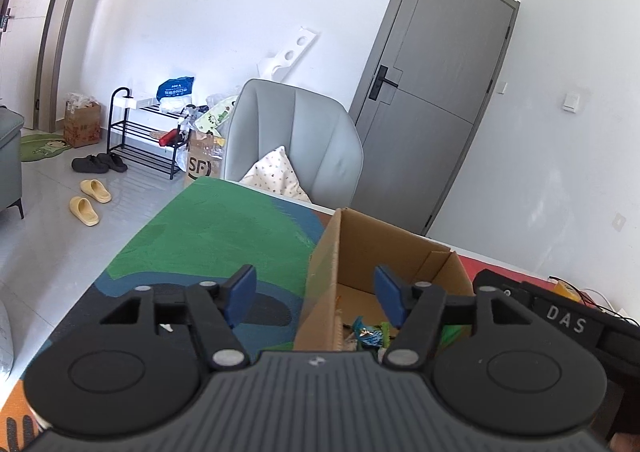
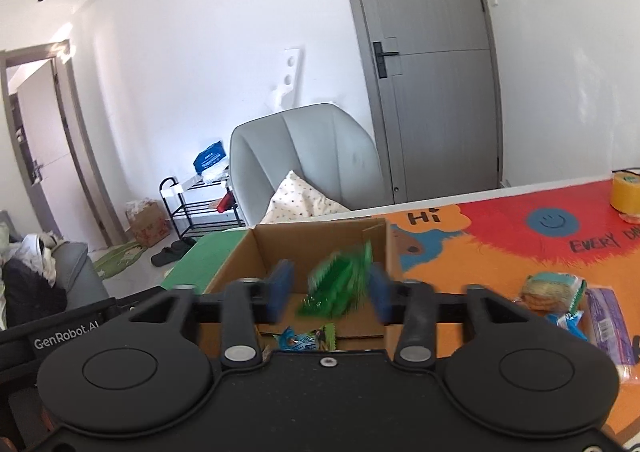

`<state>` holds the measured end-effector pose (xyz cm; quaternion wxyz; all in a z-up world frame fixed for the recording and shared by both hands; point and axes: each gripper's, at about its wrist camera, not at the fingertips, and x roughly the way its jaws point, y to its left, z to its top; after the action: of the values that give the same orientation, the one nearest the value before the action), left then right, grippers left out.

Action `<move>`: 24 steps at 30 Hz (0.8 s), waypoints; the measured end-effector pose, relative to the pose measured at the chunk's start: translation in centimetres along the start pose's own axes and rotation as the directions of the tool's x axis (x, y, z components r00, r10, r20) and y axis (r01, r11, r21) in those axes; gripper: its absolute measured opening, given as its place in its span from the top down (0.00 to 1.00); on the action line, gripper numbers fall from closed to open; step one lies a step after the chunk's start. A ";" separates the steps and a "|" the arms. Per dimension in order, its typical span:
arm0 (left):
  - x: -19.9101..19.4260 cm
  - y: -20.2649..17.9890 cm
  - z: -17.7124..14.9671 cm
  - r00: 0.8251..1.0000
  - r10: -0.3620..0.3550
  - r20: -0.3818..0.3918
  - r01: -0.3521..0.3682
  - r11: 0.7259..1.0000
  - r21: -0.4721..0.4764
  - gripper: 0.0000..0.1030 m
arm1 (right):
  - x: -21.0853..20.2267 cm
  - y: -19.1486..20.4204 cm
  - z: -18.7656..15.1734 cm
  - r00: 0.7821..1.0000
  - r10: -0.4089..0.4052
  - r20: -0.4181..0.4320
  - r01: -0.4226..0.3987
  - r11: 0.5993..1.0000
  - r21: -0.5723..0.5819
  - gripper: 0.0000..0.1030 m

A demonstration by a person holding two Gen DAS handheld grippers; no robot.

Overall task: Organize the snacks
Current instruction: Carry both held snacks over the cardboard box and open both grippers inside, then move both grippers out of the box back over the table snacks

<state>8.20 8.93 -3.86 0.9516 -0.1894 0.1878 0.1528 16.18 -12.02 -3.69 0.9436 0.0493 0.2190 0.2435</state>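
The right tool (image 2: pixel 330 292) is standing with its blue pads apart, and a green snack packet (image 2: pixel 338 284) is sitting blurred in the gap between them, seemingly loose and dropping, with neither pad pressing on it. It is hanging above the open cardboard box (image 2: pixel 320 236), where a blue-and-green packet (image 2: pixel 306 340) is already lying on the bottom. The left tool (image 1: pixel 316 292) is also standing open with nothing between its pads; its right pad is reaching over the box's near corner while its left pad is hovering over the painted mat on the table (image 1: pixel 224 228). Both tools are pointing slightly downward toward the box, side by side, the right one over the box's middle. The step in hand looks like releasing snacks into the box. More are waiting on the orange part of the mat, to the right of the box: a pack of round biscuits (image 2: pixel 550 290), a purple wrapped pack (image 2: pixel 610 328) and a small blue packet (image 2: pixel 568 322) between them, all near one another. The next move probably calls for swinging the right tool over to those packs, lowering the open pads around one, and closing gently enough not to crush the biscuits.
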 end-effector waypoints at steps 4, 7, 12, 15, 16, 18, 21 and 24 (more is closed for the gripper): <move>-0.2 -0.1 0.1 1.000 0.005 0.011 -0.005 1.000 0.014 0.16 | -0.9 -0.8 -0.4 1.000 -0.018 -0.020 0.019 0.999 0.038 0.33; -0.2 -0.8 -0.1 1.000 0.002 0.000 -0.002 1.000 0.027 0.12 | -1.8 -1.9 -0.8 0.999 -0.044 -0.028 0.046 0.996 0.070 0.33; -0.2 -1.6 -0.6 1.000 0.001 -0.014 -0.001 0.999 0.036 0.08 | -2.8 -3.1 -1.4 0.996 -0.079 -0.050 0.084 0.992 0.093 0.31; -0.4 -2.2 -0.9 1.000 -0.008 -0.028 0.009 0.999 0.047 0.07 | -3.4 -3.6 -1.7 0.994 -0.093 -0.055 0.099 0.990 0.105 0.28; -0.4 -2.3 -1.0 0.999 -0.008 -0.032 0.010 0.999 0.050 0.07 | -3.6 -3.8 -1.7 0.994 -0.098 -0.055 0.103 0.989 0.107 0.27; -0.4 -2.7 -1.1 0.999 -0.011 -0.040 0.013 0.998 0.055 0.07 | -4.1 -4.1 -1.9 0.993 -0.107 -0.053 0.112 0.988 0.109 0.25; -0.5 -3.4 -1.4 0.998 -0.025 -0.051 0.029 0.997 0.070 0.07 | -4.5 -4.5 -1.9 0.991 -0.124 -0.049 0.129 0.985 0.114 0.22; -0.7 -4.1 -1.7 0.997 -0.042 -0.058 0.047 0.995 0.089 0.07 | -5.0 -5.1 -1.8 0.989 -0.141 -0.039 0.145 0.982 0.124 0.18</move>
<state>8.52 4.41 -3.77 0.9567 -0.1547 0.2169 0.1176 13.65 -18.93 -4.40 0.9502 0.0893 0.2512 0.1614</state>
